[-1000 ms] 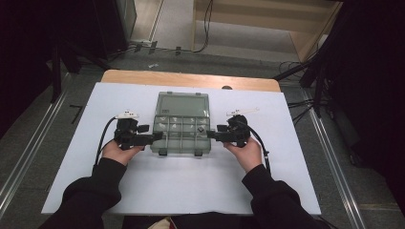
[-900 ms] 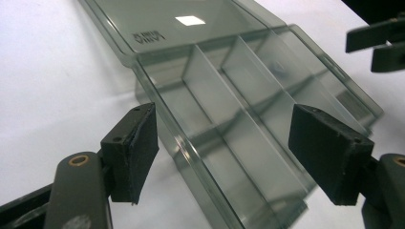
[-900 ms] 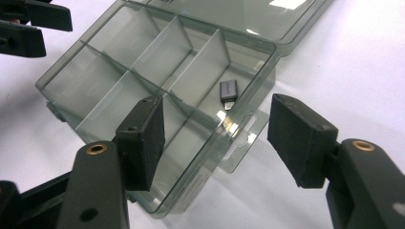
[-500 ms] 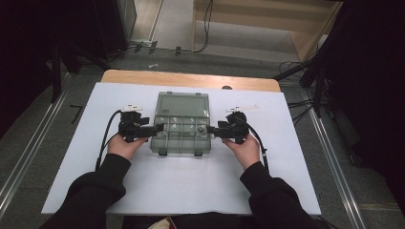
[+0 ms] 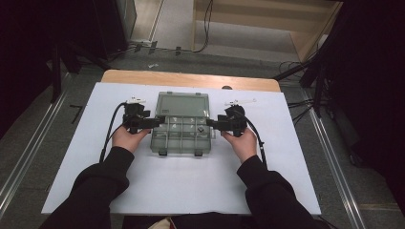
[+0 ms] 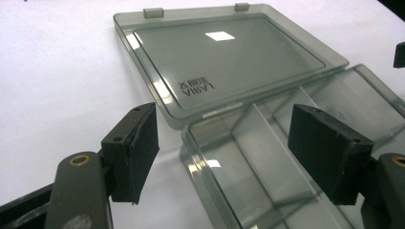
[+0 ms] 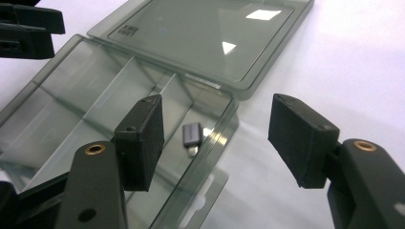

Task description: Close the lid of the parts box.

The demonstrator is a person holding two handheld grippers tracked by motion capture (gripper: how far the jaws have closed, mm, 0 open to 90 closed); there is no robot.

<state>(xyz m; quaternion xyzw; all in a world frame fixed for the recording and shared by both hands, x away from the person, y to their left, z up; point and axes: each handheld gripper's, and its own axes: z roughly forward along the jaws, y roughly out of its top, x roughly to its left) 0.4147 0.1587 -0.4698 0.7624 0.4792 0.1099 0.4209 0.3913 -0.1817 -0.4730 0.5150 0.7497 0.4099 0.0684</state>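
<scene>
- Left gripper [image 6: 224, 157]: jaws spread wide, nothing gripped; the near left corner of the clear organizer box [image 6: 267, 157] is straddled.
- Right gripper [image 7: 215, 138]: jaws also wide apart, nothing held, set over the box's right wall.
- A small grey adapter [image 7: 192, 135] is seen lying in one compartment.
- The lid [image 6: 224, 52] is laid open flat on the white table [image 5: 191, 186]; mirrored embossed lettering can't really be read.

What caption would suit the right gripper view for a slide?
Open right gripper straddling the near wall of a clear compartment box, lid laid flat open, one small dark adapter inside.
</scene>
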